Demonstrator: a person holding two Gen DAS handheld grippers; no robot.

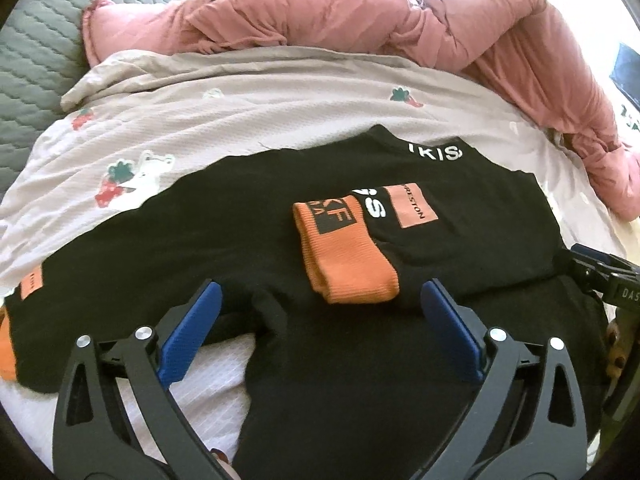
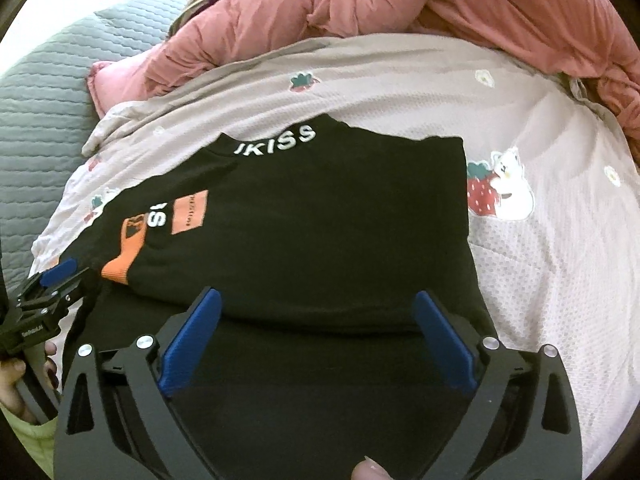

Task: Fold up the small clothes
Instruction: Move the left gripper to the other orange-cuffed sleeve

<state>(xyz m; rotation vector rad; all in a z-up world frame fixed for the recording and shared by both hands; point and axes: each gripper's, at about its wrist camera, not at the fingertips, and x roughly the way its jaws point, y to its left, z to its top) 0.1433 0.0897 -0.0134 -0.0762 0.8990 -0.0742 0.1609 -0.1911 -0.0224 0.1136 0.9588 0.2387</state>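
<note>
Black sweatshirt [image 2: 320,216]: small garment, lying partly folded on a bed over a pale sheet [image 1: 280,92] printed with strawberries and white bears. White lettering at the collar, orange patch on the chest. One sleeve is folded across the front, its orange ribbed cuff [image 1: 344,256] resting on the body just beside the patch. Lower portion spreads dark beneath both tools.

Left tool [image 1: 320,300]: blue pads spread wide, nothing gripped; black fabric and the cuff lie between and beyond the tips, pads not pressing on them.

Right tool [image 2: 318,308]: blue pads likewise wide apart, empty; folded edge of the sweatshirt lies between the tips.

Pink quilt [image 1: 360,20]: bunched along the far side of the sheet.

Grey quilted cover [image 2: 36,112]: at far left.
</note>
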